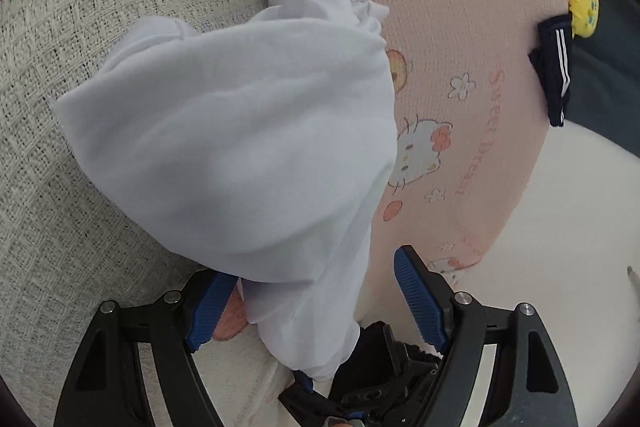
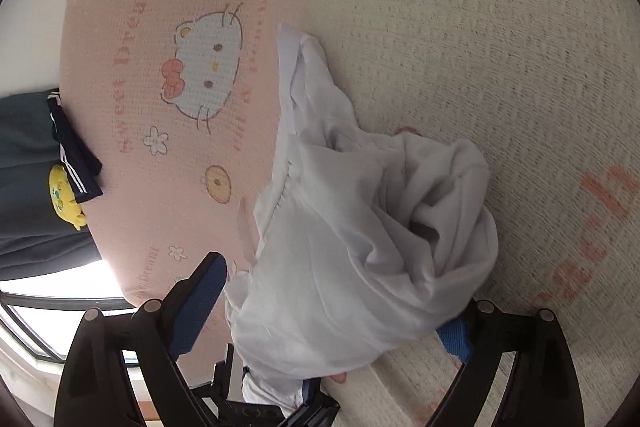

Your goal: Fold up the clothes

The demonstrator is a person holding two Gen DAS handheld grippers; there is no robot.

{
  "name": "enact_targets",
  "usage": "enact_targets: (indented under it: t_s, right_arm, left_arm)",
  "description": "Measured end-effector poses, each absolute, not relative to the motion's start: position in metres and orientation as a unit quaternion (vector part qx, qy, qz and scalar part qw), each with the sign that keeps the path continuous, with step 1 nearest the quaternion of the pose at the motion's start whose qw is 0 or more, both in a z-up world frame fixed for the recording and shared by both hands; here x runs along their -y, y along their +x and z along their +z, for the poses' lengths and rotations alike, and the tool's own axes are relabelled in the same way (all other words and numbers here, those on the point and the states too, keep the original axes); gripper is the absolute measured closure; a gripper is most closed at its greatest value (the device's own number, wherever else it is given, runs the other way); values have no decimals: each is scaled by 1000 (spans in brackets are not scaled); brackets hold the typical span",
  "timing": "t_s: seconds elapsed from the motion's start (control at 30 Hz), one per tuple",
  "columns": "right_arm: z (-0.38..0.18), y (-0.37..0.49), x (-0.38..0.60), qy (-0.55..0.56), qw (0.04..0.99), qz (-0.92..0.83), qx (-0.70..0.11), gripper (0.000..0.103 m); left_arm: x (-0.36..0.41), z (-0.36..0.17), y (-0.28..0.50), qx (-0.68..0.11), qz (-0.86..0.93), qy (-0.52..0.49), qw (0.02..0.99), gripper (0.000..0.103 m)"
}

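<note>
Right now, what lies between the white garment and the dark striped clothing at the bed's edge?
Only bare pink cartoon-cat blanket separates the white garment from the dark striped clothing, clearest in the right wrist view.

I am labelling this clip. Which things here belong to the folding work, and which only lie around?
For the job:
- white garment
- left tongs, open
- right tongs, open

Lying about:
- dark striped cloth
- yellow toy
- cartoon-print blanket underneath

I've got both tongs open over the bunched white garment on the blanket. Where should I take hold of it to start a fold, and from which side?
Probably the stitched hem of the white garment, which runs along its edge toward the pink blanket. It is the only straight, flat edge showing; the rest is crumpled into deep folds. Come in from the pink side with the right tongs, low, so one pad slides under the hem.
</note>
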State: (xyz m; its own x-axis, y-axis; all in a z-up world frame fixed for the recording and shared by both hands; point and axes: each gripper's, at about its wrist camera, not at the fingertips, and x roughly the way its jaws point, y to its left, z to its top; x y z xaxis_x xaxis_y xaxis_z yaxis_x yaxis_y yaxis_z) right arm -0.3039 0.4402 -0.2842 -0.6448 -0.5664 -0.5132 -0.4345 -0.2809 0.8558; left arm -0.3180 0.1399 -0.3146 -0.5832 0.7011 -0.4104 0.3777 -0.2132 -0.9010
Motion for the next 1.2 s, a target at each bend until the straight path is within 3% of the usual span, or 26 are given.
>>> enact_targets:
  t_s: [0.3, 0.4, 0.47, 0.7, 0.8, 0.87, 0.9, 0.97, 1.03, 1.2]
  right_arm:
    - [-278, -310, -429, 410, 55, -721, 556, 8]
    - [-275, -314, -426, 421, 79, -720, 546, 0]
    - [-273, -312, -425, 432, 87, -722, 533, 0]
    - [-276, -304, -436, 432, 82, -717, 541, 1]
    - [-276, -298, -438, 443, 68, -715, 537, 6]
    - [-275, -294, -439, 450, 59, -714, 533, 18]
    - [-275, -292, -440, 453, 54, -714, 531, 24]
    - [-274, -291, -442, 472, 37, -719, 509, 49]
    - [-271, -291, -439, 485, 28, -731, 478, 57]
    - [-251, -294, -417, 514, 10, -784, 347, 64]
  left_arm:
    - [-144, -315, -330, 605, 643, -447, 141, 25]
    - [-152, -312, -337, 579, 652, -466, 150, 25]
    - [-156, -311, -341, 565, 655, -477, 156, 25]
    - [-146, -328, -346, 658, 577, -470, 116, 25]
    - [-148, -326, -357, 651, 575, -487, 91, 25]
    - [-153, -319, -366, 618, 598, -502, 91, 25]
    - [-156, -314, -371, 596, 612, -511, 92, 28]
    - [-165, -302, -378, 526, 659, -532, 80, 42]
    - [-173, -293, -382, 465, 694, -546, 60, 67]
    - [-181, -285, -387, 403, 729, -552, 33, 85]
